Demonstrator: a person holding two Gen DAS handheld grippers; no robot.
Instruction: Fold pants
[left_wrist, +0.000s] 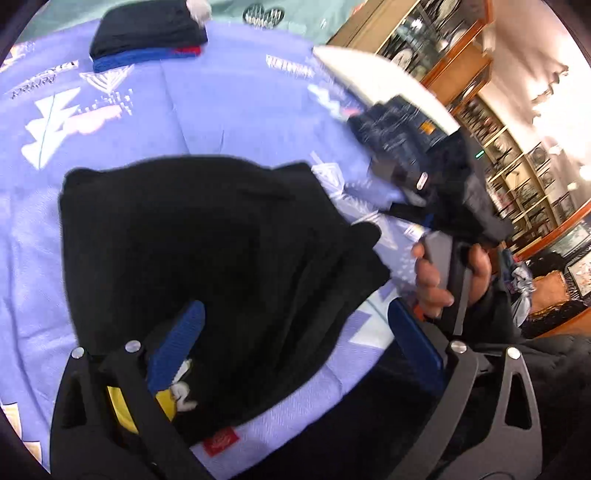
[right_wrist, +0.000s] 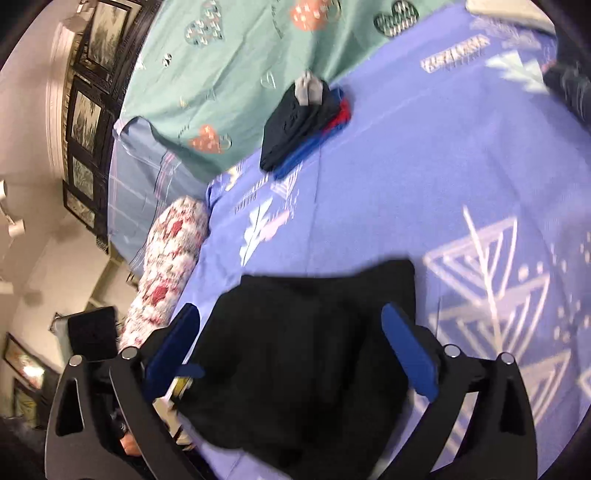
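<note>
Now both hand-held grippers, left (left_wrist: 295, 332) and right (right_wrist: 291, 332), hang released with jaws wide over the folded black pants (right_wrist: 295, 354) on the bed's blue sheet (right_wrist: 424, 155).

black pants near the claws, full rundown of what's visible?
The black fabric pants lie folded into a compact, roughly rectangular bundle on the purple patterned bedsheet. Soft, matte, with layered edges at one side. Both claws, left and right, stand open over it, pads apart, gripping nothing. No other clothing touches it.
</note>
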